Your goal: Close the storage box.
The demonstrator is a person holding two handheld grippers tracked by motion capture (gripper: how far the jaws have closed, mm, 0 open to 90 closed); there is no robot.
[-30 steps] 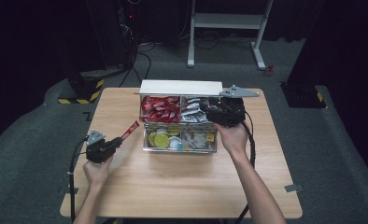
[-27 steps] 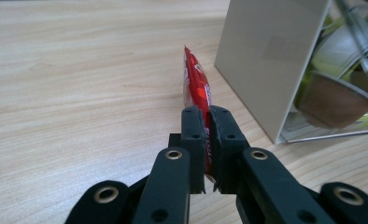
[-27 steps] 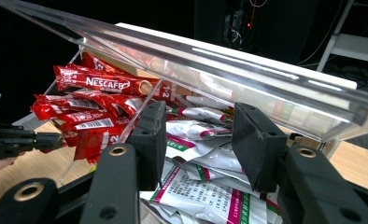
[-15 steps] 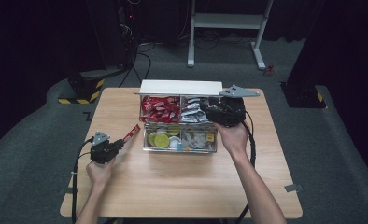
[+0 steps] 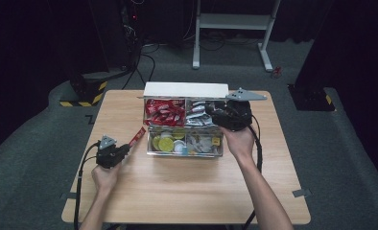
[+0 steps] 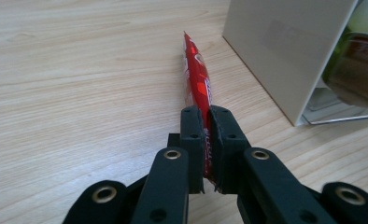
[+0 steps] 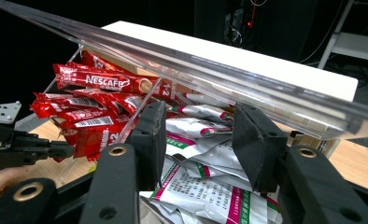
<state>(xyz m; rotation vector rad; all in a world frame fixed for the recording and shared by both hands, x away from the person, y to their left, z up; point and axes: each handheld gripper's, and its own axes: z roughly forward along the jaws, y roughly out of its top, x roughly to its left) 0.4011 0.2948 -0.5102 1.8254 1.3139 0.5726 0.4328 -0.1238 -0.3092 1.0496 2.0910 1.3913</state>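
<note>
A clear compartment box (image 5: 185, 154) stands at the middle of the table with its lid (image 5: 186, 89) raised at the back. Red coffee sachets (image 5: 164, 112) (image 7: 93, 107) fill its back-left cell and silver sachets (image 5: 196, 117) (image 7: 201, 186) its back-right cell. Left of the box, just above the tabletop, my left gripper (image 5: 127, 147) (image 6: 206, 114) is shut on the end of one red sachet (image 5: 138, 136) (image 6: 197, 79), which points toward the box's left wall (image 6: 285, 51). My right gripper (image 5: 211, 115) (image 7: 201, 135) is open over the silver sachets, under the tilted clear lid (image 7: 219, 70), with nothing between its jaws.
The front cells hold yellow-green round packs (image 5: 164, 142) and mixed small items (image 5: 204, 141). Bare wooden table (image 5: 187, 191) lies in front of the box and to its left. A white metal stand (image 5: 235, 21) and cables are on the dark floor behind.
My left gripper has moved a little to the right, bringing the red sachet closer to the box's left wall. The right gripper has stayed in place.
</note>
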